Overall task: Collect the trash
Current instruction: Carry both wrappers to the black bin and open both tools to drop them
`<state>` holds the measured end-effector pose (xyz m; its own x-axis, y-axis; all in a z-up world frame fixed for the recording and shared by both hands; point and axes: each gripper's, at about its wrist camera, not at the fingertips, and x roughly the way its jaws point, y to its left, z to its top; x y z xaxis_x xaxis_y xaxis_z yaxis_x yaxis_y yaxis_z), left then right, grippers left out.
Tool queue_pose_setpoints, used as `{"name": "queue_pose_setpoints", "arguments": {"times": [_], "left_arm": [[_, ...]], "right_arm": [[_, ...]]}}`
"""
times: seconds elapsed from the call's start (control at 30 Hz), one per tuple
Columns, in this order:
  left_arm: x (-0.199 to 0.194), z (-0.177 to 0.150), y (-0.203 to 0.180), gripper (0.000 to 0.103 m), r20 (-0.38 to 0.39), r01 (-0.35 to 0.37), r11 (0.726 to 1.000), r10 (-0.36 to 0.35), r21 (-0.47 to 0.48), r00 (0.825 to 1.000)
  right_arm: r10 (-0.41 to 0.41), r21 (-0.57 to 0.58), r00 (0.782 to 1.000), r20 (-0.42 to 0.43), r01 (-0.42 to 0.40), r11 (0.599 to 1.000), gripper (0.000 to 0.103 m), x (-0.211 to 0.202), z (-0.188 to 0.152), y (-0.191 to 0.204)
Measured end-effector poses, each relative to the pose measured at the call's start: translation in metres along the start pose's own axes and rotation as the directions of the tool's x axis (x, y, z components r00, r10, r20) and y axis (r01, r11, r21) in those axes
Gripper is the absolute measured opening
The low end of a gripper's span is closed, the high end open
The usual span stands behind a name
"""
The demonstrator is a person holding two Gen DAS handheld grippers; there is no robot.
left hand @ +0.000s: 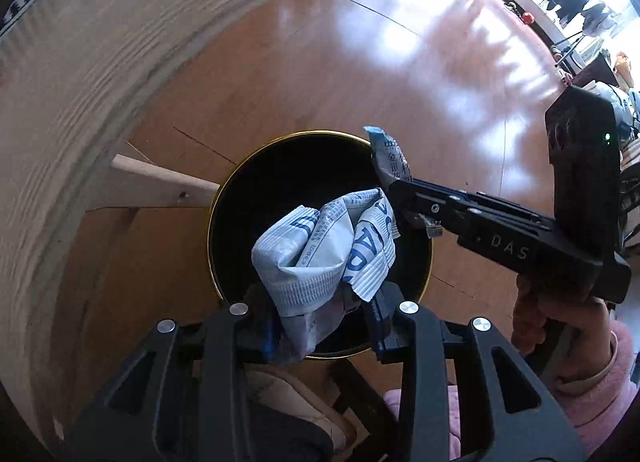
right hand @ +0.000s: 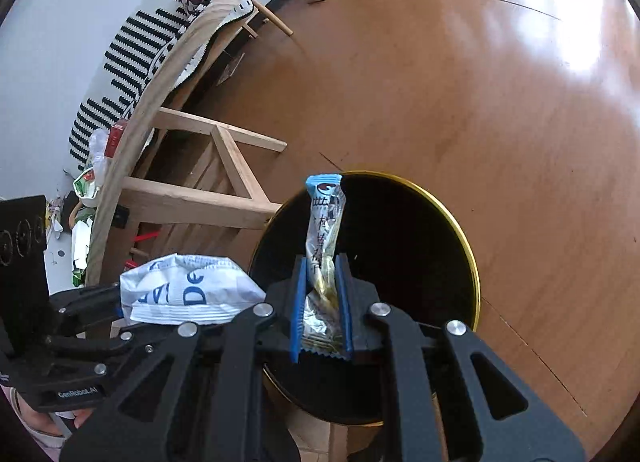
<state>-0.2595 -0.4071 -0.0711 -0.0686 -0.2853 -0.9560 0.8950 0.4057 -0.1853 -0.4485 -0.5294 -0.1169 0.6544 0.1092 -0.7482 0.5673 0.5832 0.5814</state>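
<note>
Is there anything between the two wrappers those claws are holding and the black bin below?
No. In both wrist views the crumpled white packet and the slim snack wrapper hang directly over the bin's dark mouth, nothing between.

Bright daylight — glare on floor [left hand: 400, 33] — fisheye-warped edges.

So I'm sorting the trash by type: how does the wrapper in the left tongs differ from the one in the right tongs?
The crumpled white packet is wide, puffy and printed in blue; the snack stick wrapper is narrow, long, silvery-gold with a blue end. The white packet is bunched up, while the stick wrapper stands straight. Both are pinched in tongs above the black bin.
</note>
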Motion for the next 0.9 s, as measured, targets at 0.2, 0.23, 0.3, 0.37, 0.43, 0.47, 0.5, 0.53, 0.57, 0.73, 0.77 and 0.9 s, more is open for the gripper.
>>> {"name": "queue_pose_setpoints", "arguments": {"times": [0.2, 0.23, 0.3, 0.37, 0.43, 0.47, 0.5, 0.53, 0.57, 0.73, 0.77, 0.9], "left_arm": [[0.004, 0.003, -0.010, 0.033, 0.002, 0.001, 1.000, -0.001, -0.009, 1.000], [0.003, 0.003, -0.011, 0.033, 0.000, 0.004, 1.000, -0.004, -0.013, 1.000], [0.007, 0.007, -0.012, 0.035, 0.000, 0.005, 1.000, -0.005, -0.018, 1.000], [0.005, 0.006, -0.016, 0.048, 0.002, -0.013, 1.000, 0.013, -0.016, 1.000], [0.004, 0.005, -0.018, 0.096, 0.015, -0.022, 0.999, 0.022, -0.025, 1.000], [0.003, 0.004, -0.020, 0.097, 0.032, -0.022, 0.999, 0.023, -0.027, 0.999], [0.002, 0.003, -0.022, 0.097, 0.047, -0.022, 1.000, 0.022, -0.018, 0.999], [0.001, 0.003, -0.023, 0.097, 0.049, -0.020, 1.000, 0.021, -0.006, 0.999], [-0.001, 0.002, -0.024, 0.097, 0.053, -0.021, 1.000, 0.021, 0.006, 0.998], [-0.058, -0.003, -0.027, 0.097, 0.243, -0.056, 0.998, 0.049, 0.023, 0.969], [-0.080, -0.006, -0.024, 0.097, 0.313, -0.048, 0.999, 0.043, 0.009, 0.949], [-0.170, -0.023, 0.006, 0.097, 0.511, 0.015, 0.998, 0.021, -0.066, 0.859]], "right_arm": [[0.013, 0.027, 1.000, -0.010, -0.013, 1.000, 0.015, 0.008, 0.006, -0.001], [0.016, 0.034, 1.000, -0.012, -0.015, 0.999, 0.015, 0.009, 0.006, 0.000], [0.020, 0.045, 1.000, -0.014, -0.019, 0.999, 0.015, 0.010, 0.010, 0.001], [0.034, 0.074, 0.999, -0.010, -0.034, 0.997, 0.021, 0.009, 0.011, -0.003], [0.040, 0.145, 0.999, -0.008, -0.039, 0.989, 0.070, 0.005, 0.014, -0.012], [0.037, 0.184, 0.999, 0.009, -0.038, 0.982, 0.093, 0.000, 0.015, -0.018], [0.046, 0.207, 0.998, 0.034, -0.052, 0.977, 0.093, -0.004, 0.017, -0.020], [0.048, 0.222, 0.997, 0.056, -0.060, 0.973, 0.093, -0.009, 0.019, -0.023], [0.022, 0.229, 0.997, 0.070, -0.037, 0.973, 0.095, -0.016, 0.022, -0.026], [-0.176, 0.268, 0.974, 0.143, 0.133, 0.954, 0.096, -0.041, 0.024, -0.032], [-0.213, 0.261, 0.964, 0.159, 0.167, 0.951, 0.096, -0.043, 0.023, -0.030], [-0.347, 0.172, 0.909, 0.231, 0.313, 0.934, 0.096, -0.047, 0.020, -0.015]]}}
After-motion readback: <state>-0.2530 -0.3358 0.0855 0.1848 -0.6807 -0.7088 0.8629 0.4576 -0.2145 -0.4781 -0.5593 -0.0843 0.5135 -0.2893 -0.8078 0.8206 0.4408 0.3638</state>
